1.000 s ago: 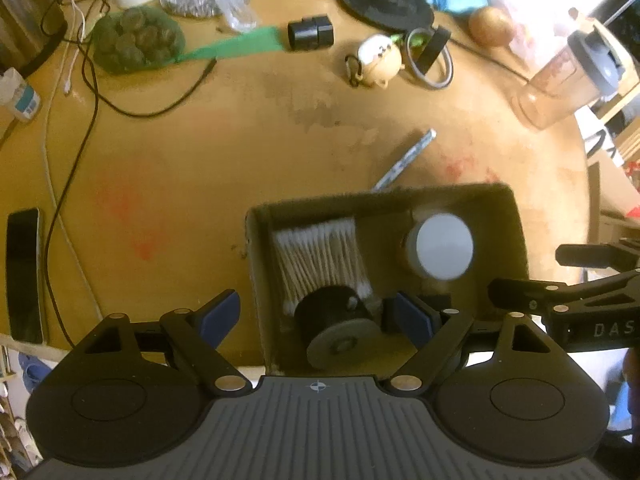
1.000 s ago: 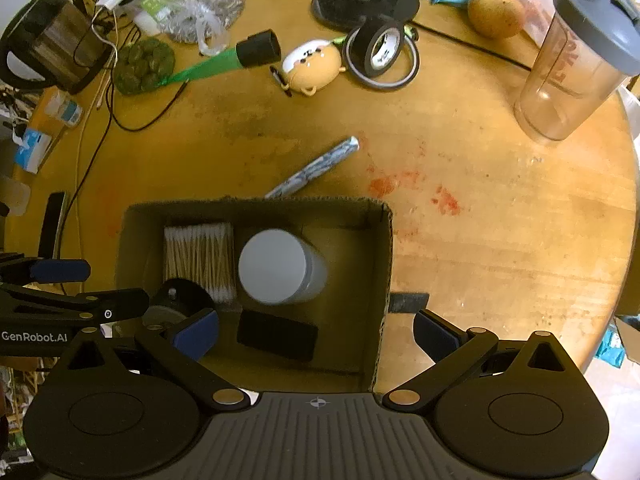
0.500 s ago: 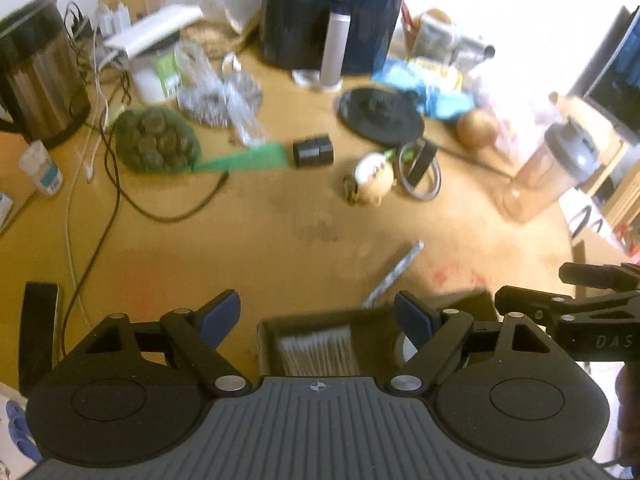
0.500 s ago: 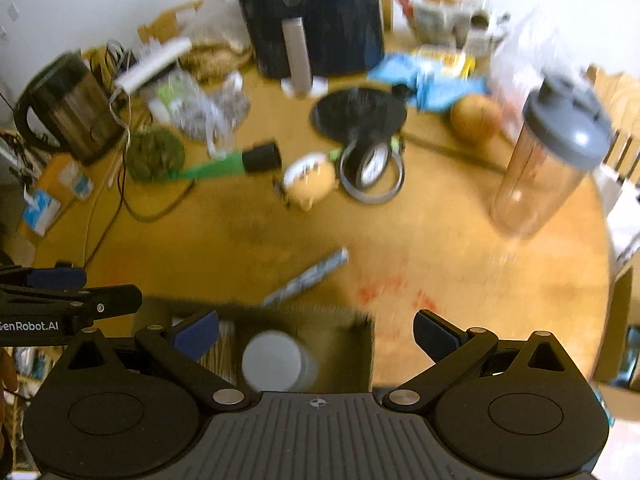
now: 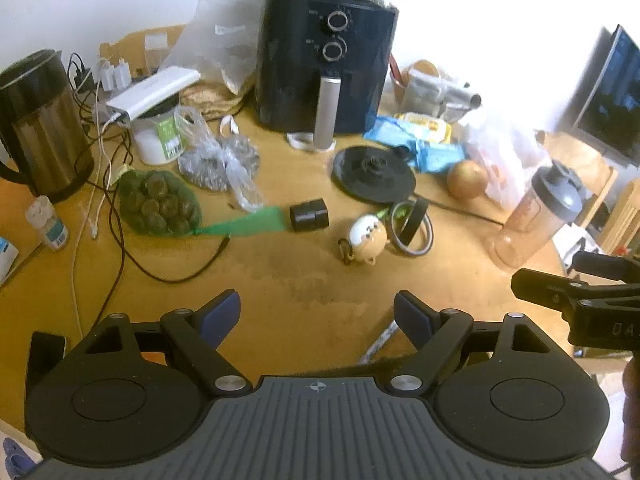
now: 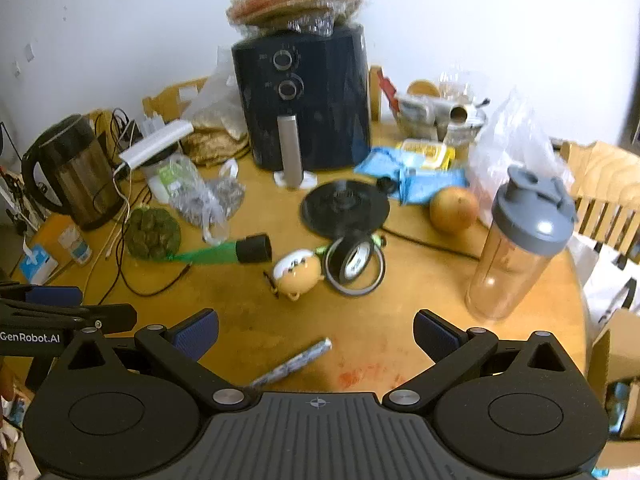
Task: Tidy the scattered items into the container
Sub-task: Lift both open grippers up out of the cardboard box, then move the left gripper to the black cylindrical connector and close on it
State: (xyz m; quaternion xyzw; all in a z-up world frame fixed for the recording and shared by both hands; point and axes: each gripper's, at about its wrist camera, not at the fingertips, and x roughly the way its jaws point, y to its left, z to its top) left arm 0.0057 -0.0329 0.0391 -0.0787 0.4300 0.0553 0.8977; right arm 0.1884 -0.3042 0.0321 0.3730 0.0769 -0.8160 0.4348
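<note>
Left gripper point(image 5: 318, 312) and right gripper point(image 6: 316, 332) both gape wide, holding nothing, above the table point(image 6: 420, 292); the marbled pen point(image 6: 294, 362) (one end hidden) lies beneath the right one

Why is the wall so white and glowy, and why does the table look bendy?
Left wrist view: bright light washes out the upper right wall, near the monitor. Both views: the fisheye lens curves the table. Right wrist view: the keychain toy is slightly blurred.

Both wrist views face the table point(image 5: 304, 280) obliquely.
</note>
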